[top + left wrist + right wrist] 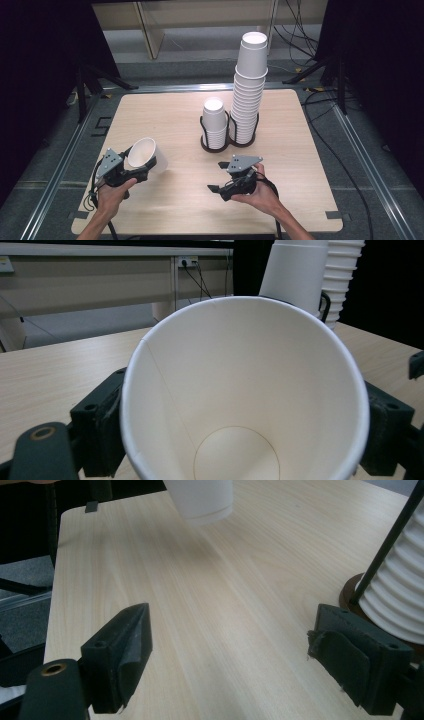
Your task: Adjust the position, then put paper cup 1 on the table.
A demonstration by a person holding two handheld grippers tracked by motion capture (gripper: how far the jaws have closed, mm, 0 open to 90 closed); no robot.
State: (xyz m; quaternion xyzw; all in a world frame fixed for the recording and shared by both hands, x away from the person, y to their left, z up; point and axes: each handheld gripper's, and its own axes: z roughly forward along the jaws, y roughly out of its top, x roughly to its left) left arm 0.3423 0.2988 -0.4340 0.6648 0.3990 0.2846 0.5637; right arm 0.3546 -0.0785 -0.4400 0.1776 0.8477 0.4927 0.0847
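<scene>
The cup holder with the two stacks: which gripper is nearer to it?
Right. The right gripper sits just in front of the cup holder, empty; the left gripper is farther off, holding a paper cup.

Both forearms come in from the bottom edge of the high view, each hand wrapped around the rear body of its tool. The left hand-held gripper [131, 165] sits at the left, aimed up and to the right, its jaws clamped on the wall of a white paper cup [146, 155] — one jaw on either side. The right hand-held gripper [217, 176] lies low above the surface, pointing left across it; its jaws stand wide apart, with nothing between them.
</scene>
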